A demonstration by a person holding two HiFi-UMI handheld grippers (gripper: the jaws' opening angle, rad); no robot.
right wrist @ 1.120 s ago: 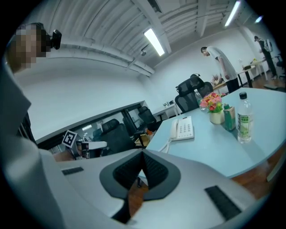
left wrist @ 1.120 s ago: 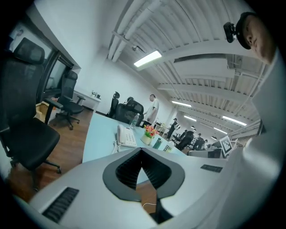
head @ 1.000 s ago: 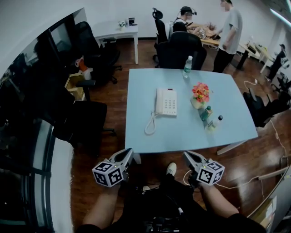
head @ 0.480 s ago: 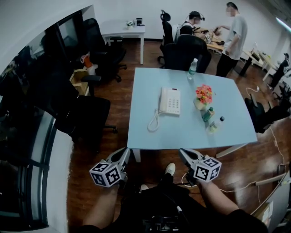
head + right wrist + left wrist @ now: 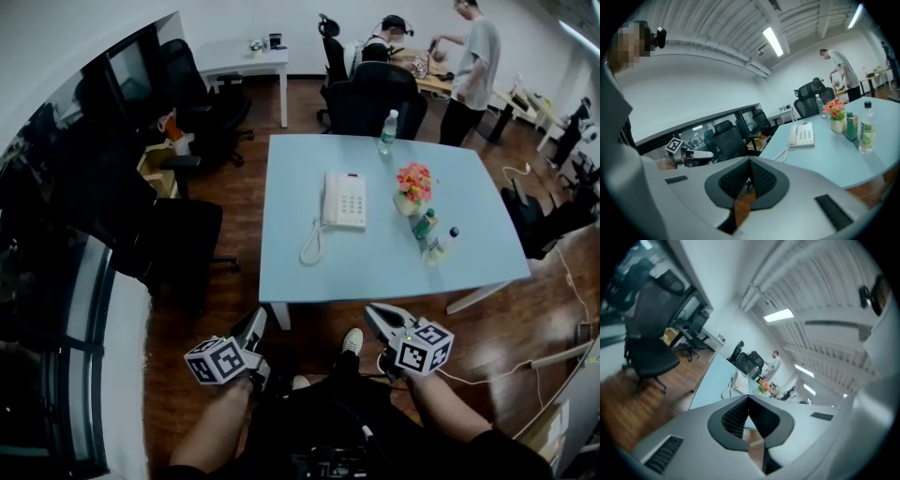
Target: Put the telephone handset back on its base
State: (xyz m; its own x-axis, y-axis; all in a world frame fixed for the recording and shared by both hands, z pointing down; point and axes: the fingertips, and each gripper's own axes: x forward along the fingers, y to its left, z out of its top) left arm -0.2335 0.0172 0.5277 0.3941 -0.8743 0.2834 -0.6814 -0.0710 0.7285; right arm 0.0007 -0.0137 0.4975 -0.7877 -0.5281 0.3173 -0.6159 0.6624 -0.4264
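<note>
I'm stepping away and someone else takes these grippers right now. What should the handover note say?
Left gripper: shut, empty, held low, short of the table.
Right gripper: shut, empty, likewise.
Telephone: mid-table. The handset appears seated on the base's left side, with the cord looping toward the near edge.
Done: handset looks back in place.
Left: probably nothing; check up close that it sits fully.
</note>
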